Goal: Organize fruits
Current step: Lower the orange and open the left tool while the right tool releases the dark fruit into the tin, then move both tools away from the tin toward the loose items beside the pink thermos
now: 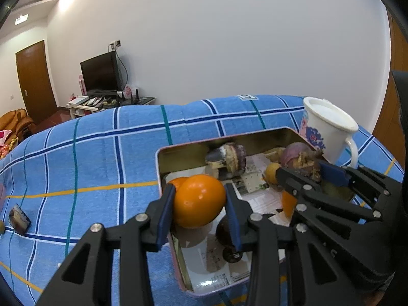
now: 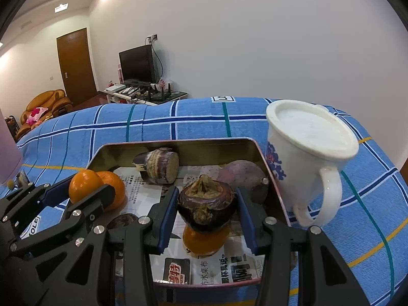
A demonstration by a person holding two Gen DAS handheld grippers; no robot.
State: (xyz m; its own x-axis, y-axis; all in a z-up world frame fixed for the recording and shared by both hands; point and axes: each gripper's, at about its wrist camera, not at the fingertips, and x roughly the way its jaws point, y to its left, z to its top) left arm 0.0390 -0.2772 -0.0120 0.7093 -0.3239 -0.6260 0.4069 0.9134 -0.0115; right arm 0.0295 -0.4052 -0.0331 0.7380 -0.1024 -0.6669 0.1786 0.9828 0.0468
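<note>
My left gripper (image 1: pixel 200 201) is shut on an orange (image 1: pixel 197 200), held over the left part of an open metal tin (image 1: pixel 159 170) lined with newspaper. A second orange (image 1: pixel 177 182) shows just behind it. My right gripper (image 2: pixel 207 205) is shut on a dark brown bulb with a rough top (image 2: pixel 206 202), held above another orange (image 2: pixel 204 239) in the tin (image 2: pixel 178 141). The tin also holds a cut cane piece (image 2: pixel 159 164) and a purple sweet potato (image 2: pixel 239 176). In the right wrist view the left gripper (image 2: pixel 84 190) and its orange (image 2: pixel 85 186) are at the left.
A white mug (image 2: pixel 306 153) stands against the tin's right side. A dark round fruit (image 1: pixel 224 229) and a small yellow one (image 1: pixel 271 172) lie in the tin. A dark cut piece (image 1: pixel 19 219) rests far left on the blue checked cloth (image 1: pixel 102 165).
</note>
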